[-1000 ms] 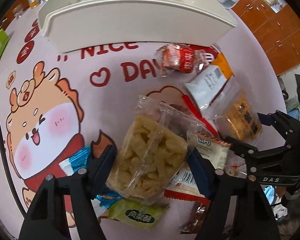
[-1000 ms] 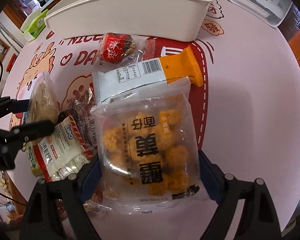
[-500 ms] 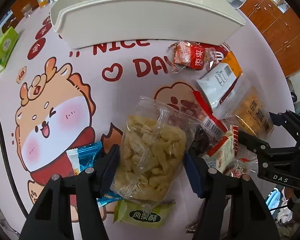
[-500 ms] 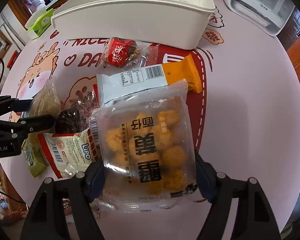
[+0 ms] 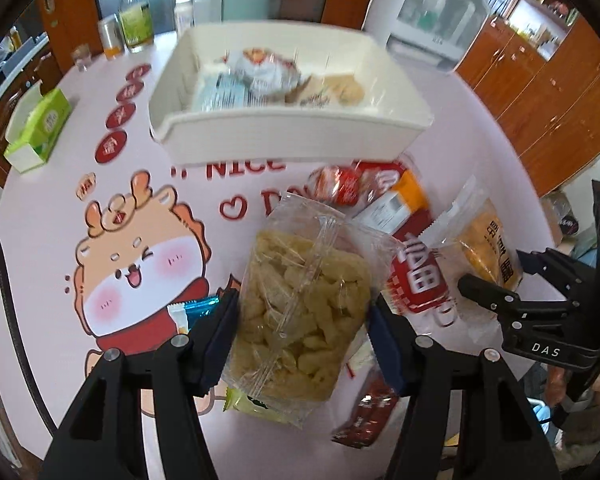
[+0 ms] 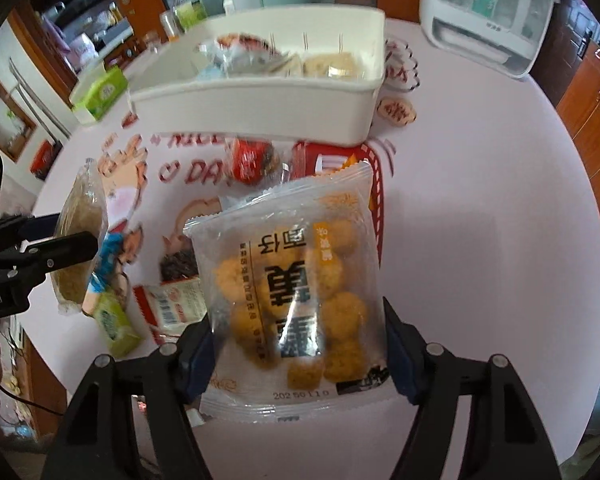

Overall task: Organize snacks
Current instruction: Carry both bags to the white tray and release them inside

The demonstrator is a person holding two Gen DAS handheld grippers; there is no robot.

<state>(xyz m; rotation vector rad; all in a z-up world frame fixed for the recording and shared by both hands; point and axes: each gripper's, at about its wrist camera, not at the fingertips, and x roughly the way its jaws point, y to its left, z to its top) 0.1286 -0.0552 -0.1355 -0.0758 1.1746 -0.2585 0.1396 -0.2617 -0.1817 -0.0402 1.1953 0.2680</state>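
Observation:
My left gripper (image 5: 304, 320) is shut on a clear bag of pale yellow puffed sticks (image 5: 300, 300) and holds it lifted above the table. My right gripper (image 6: 300, 344) is shut on a clear bag of orange balls (image 6: 296, 292), also lifted. The white bin (image 5: 292, 140) stands ahead on the table with several snack packs inside; it also shows in the right wrist view (image 6: 260, 108). A red round snack (image 5: 340, 184), an orange-ended packet (image 5: 396, 204) and a red packet (image 5: 418, 276) lie between the bin and the grippers.
A green tissue box (image 5: 40, 128) sits at the far left. Bottles and jars (image 5: 134, 20) stand behind the bin, a white appliance (image 6: 492, 12) at the back right. A blue wrapper (image 5: 196, 308), a green pack (image 6: 114, 320) and a dark red bar (image 5: 368, 416) lie near the table's front edge.
Both grippers have risen and tilted up with their bags, so the bin's inside now shows. The bags have come off the snack pile.

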